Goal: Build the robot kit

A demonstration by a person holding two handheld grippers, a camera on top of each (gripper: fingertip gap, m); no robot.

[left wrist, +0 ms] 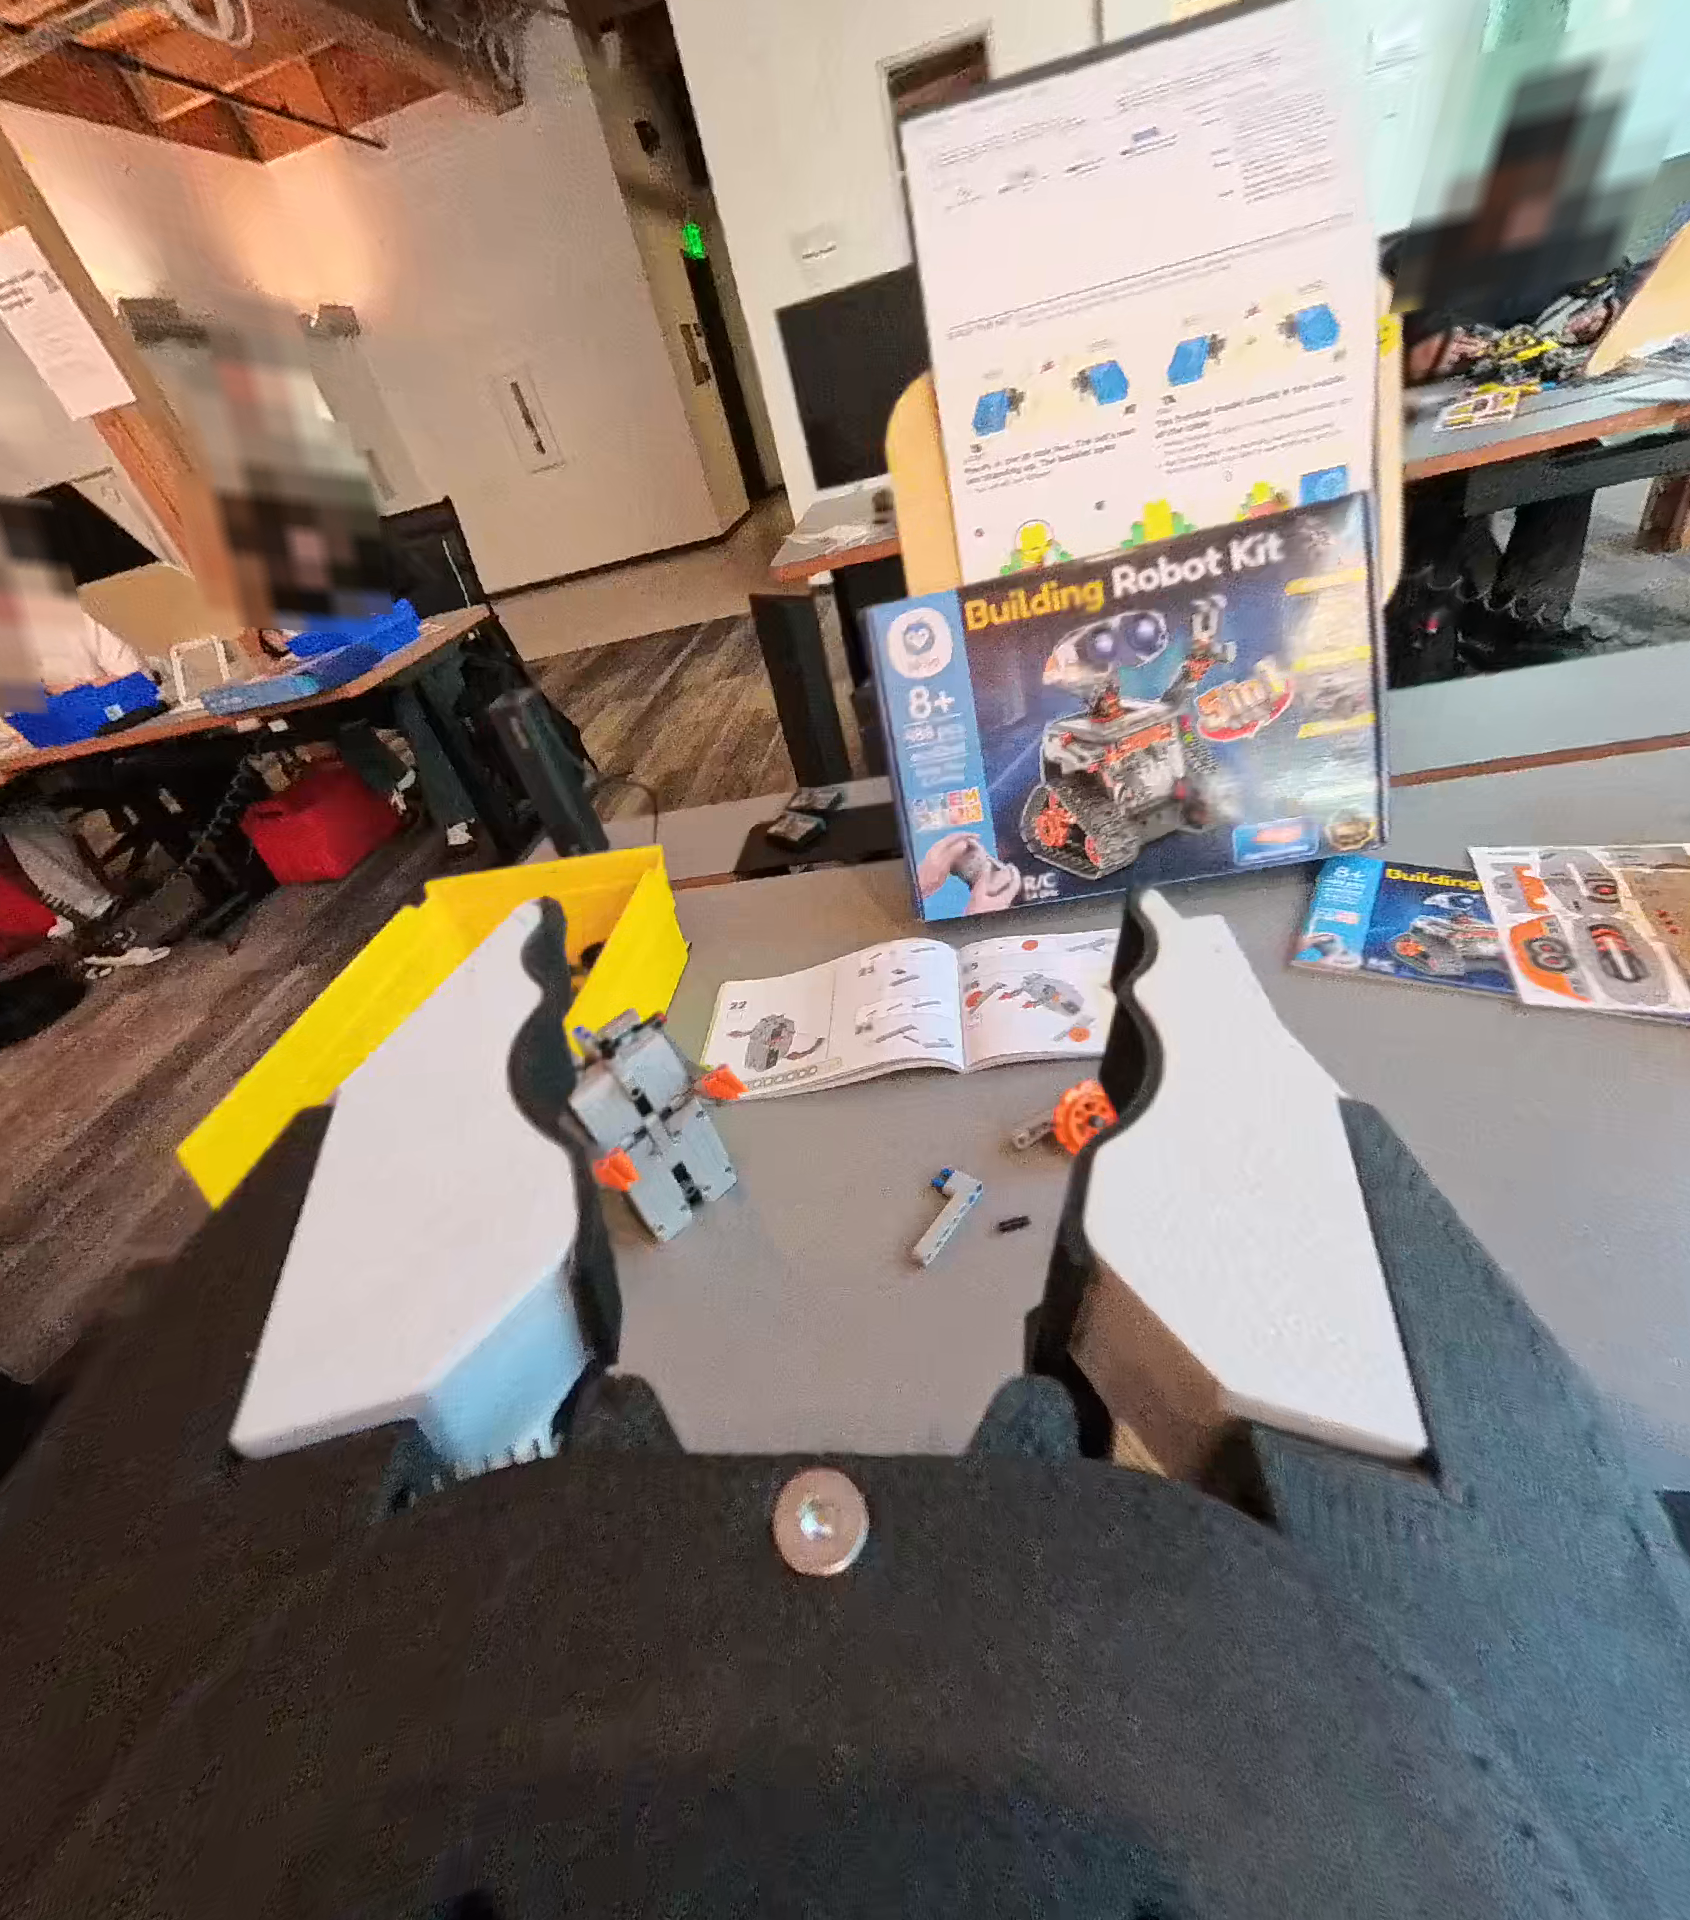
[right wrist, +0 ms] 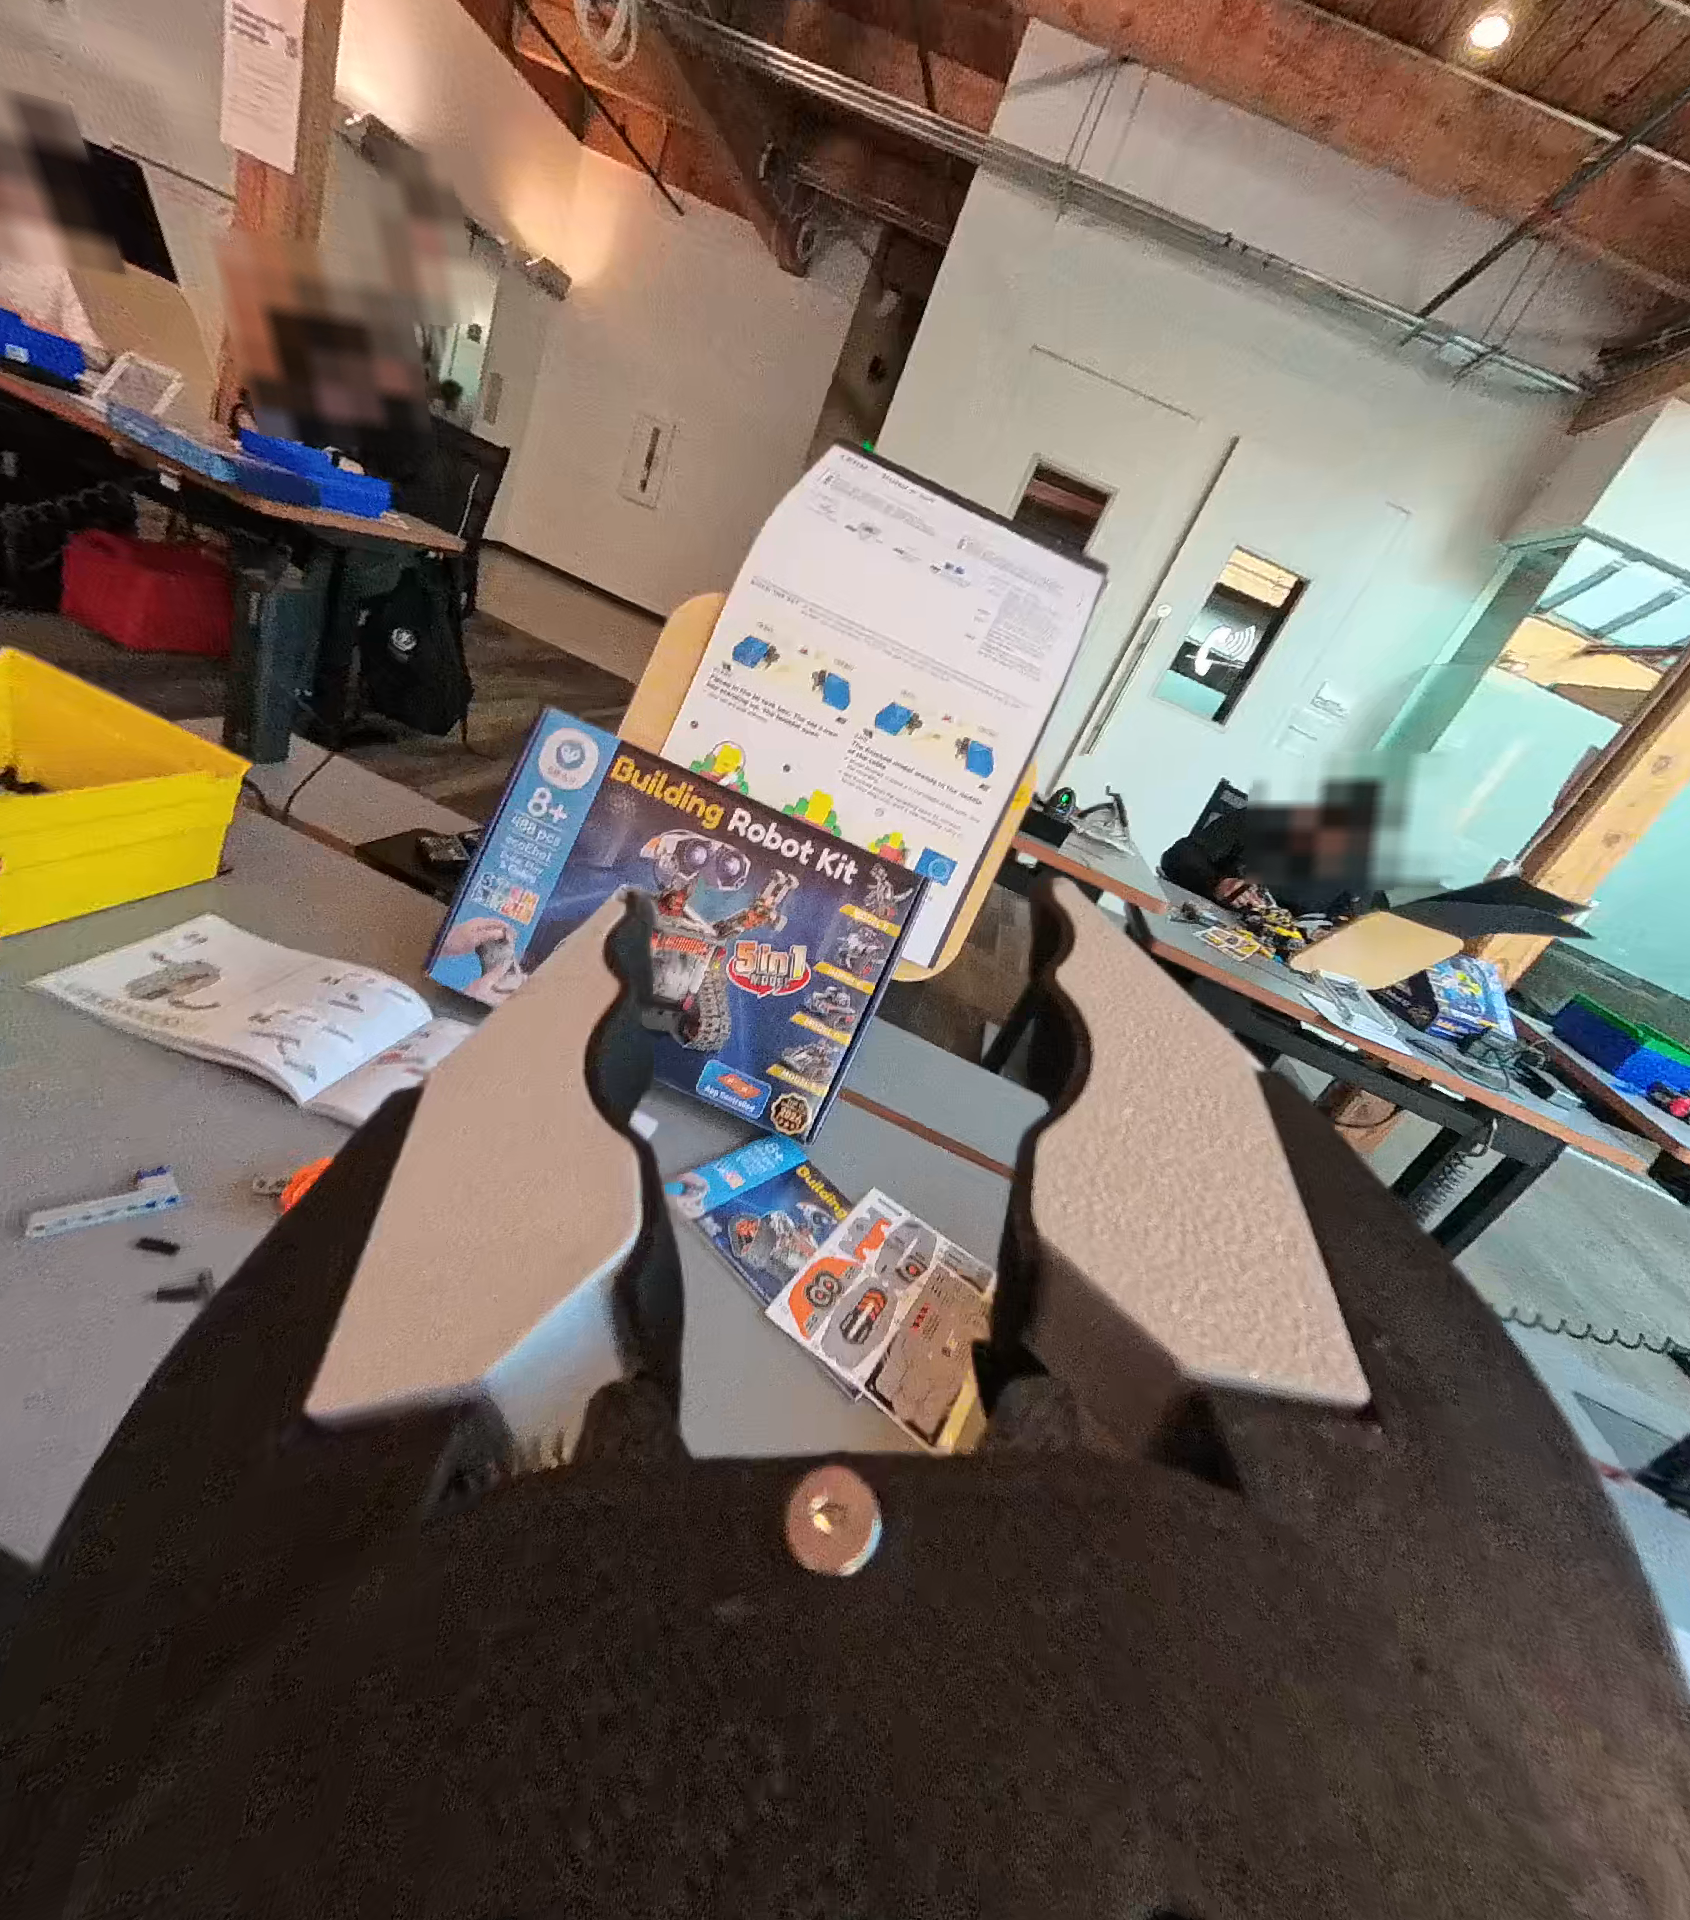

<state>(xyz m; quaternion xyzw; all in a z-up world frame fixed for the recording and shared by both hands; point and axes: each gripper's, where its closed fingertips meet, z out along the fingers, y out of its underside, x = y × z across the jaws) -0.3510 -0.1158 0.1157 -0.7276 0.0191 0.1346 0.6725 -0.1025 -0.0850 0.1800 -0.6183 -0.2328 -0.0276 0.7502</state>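
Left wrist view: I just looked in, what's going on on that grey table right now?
Both tongs are open and hold nothing. The left tongs hover over the grey table, with a grey block assembly just inside their left finger. Loose pieces lie between the fingers: a grey beam and an orange wheel part. An open instruction booklet and the kit box sit beyond. The right tongs point toward the box, above a sticker sheet.

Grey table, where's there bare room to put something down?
The table is bare right of the orange wheel piece, below the sticker sheets, and near its front edge below the grey beam. It's crowded between the grey block assembly, open manual and yellow bin.
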